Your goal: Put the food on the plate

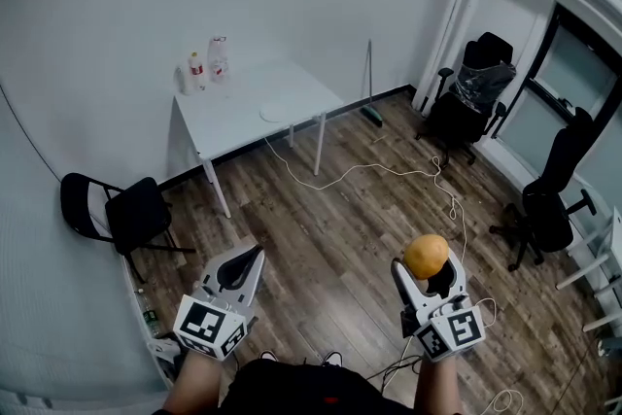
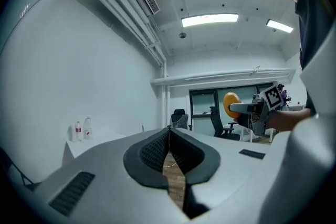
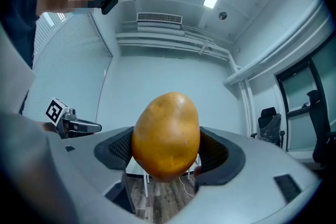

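An orange-yellow, potato-like piece of food (image 1: 426, 256) (image 3: 166, 135) sits between the pads of my right gripper (image 1: 429, 263) (image 3: 167, 150), which is shut on it and held out over the wood floor. The left gripper view shows the same food (image 2: 230, 104) off to the right. My left gripper (image 1: 255, 254) (image 2: 169, 131) is shut with nothing in it, its tips touching. A white plate (image 1: 276, 112) lies on the small white table (image 1: 228, 121) against the far wall, well away from both grippers.
Two bottles (image 1: 207, 65) (image 2: 82, 129) stand at the table's back left corner. A black folding chair (image 1: 121, 209) is at the left wall. Office chairs (image 1: 471, 92) stand at the right. A white cable (image 1: 389, 170) trails across the floor, and a broom (image 1: 370, 83) leans by the table.
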{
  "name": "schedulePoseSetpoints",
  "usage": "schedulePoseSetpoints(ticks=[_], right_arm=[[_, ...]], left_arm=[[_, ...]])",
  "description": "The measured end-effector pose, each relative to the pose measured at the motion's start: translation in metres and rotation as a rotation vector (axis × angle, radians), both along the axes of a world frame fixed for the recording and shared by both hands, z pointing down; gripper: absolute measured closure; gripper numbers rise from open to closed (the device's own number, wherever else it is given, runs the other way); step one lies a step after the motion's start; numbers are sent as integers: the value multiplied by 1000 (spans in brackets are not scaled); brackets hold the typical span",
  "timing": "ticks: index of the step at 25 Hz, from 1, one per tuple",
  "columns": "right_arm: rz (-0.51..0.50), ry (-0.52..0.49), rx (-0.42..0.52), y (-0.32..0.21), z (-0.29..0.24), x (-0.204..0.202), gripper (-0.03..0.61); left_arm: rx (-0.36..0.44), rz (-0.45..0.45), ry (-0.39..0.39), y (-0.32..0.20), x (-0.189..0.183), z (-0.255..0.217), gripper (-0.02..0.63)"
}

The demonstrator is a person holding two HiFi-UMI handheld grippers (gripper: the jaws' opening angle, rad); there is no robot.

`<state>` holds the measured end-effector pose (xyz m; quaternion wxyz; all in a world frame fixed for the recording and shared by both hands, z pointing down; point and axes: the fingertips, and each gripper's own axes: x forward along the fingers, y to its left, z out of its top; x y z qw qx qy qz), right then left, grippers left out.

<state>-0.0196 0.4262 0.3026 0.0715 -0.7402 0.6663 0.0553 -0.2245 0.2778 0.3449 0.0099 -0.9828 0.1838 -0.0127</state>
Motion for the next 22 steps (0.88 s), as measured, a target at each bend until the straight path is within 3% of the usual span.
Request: schedulePoseSetpoints(ticks=[6, 14, 22], right_arm=[[-53, -18, 12, -4, 9, 5, 206], [-110, -13, 0, 15, 24, 65, 207], [-147, -95, -18, 17, 47, 100, 207]], left_arm=[[-17, -41, -33, 7, 5, 8, 591], [4, -57, -61, 45, 64, 19, 591], [8, -61, -100, 53, 101, 30, 591]])
